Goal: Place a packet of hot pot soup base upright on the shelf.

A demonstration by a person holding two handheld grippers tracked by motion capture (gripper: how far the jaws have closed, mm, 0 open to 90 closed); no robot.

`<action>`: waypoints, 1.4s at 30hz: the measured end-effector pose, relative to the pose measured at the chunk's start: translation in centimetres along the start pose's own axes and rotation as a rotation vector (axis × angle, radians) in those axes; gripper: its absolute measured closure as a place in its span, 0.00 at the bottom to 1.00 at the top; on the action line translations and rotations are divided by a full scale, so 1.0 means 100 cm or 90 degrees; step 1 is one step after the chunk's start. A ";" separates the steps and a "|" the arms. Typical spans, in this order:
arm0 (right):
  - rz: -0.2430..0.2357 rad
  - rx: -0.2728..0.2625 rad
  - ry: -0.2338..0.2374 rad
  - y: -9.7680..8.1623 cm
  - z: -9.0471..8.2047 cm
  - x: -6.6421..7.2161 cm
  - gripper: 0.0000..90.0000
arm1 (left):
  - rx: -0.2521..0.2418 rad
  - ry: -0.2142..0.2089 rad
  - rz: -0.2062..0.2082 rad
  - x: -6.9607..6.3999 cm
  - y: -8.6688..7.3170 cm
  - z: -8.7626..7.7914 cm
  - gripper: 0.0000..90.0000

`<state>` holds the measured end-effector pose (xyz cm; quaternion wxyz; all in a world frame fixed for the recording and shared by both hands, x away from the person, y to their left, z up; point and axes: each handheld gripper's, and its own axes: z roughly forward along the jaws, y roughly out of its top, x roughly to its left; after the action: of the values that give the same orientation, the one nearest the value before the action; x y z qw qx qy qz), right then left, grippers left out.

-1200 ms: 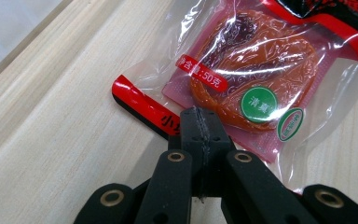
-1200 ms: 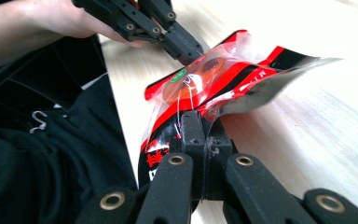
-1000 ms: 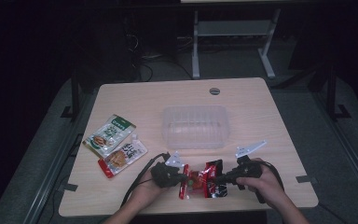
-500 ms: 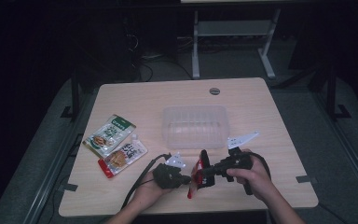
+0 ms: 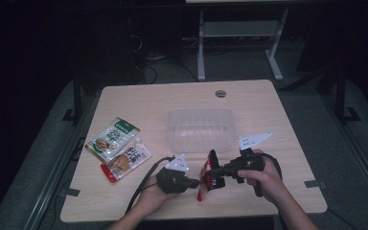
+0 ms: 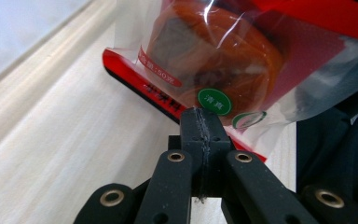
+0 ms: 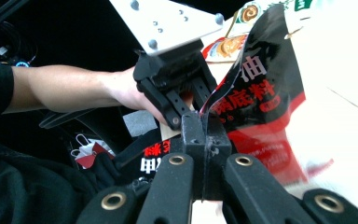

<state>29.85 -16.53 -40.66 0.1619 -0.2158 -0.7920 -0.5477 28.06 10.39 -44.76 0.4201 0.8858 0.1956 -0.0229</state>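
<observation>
From the high view, both grippers have hold of one red packet (image 5: pixel 210 176) at the near edge of the table (image 5: pixel 287 191), right in front of the person. The left gripper (image 5: pixel 195 182) pinches it from the left and the right gripper (image 5: pixel 211 171) from the right, and the packet stands up on edge between them, lifted off the wood. Just behind it sits a clear plastic tub (image 5: pixel 201 129) that looks empty, so my guess is the packet is headed in there. Off to the left lie two more snack packets, a green one (image 5: pixel 112 139) and one with a red strip (image 5: pixel 125 162), touching each other and untouched by any gripper.

The left gripper view is a close-up: jaws clamped shut on the bottom edge of the red packet (image 6: pixel 242 65), with something round and orange-brown showing through the clear front. Pale table runs underneath.

In the right gripper view the jaws are also clamped tight, pinching the packet's (image 7: pixel 261 98) edge. The other gripper (image 7: pixel 175 88) and the hand (image 7: pixel 130 91) holding it sit just across.

Progress-wise I'd say early: pickup done, nothing in the tub yet, two packets left to go.

Count: three packets, one tub, two grippers, one table.
</observation>
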 end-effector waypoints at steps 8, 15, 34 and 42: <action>0.001 -0.007 -0.015 0.001 -0.009 0.001 1.00 | -0.005 0.028 0.007 0.002 -0.001 -0.018 0.92; 0.006 -0.014 -0.022 0.004 -0.014 0.001 1.00 | 0.003 0.039 -0.012 0.009 -0.006 -0.034 0.71; -0.013 -0.034 -0.082 0.032 -0.038 -0.008 1.00 | 0.045 0.087 -0.062 0.020 -0.052 -0.082 0.41; -0.023 -0.038 -0.115 0.050 -0.048 -0.019 1.00 | 0.051 0.107 -0.056 0.023 -0.061 -0.090 0.36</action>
<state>34.20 -19.82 -35.90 0.0732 -0.2547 -0.7905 -0.5522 26.81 21.45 -43.89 0.3652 0.8912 0.2679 0.0250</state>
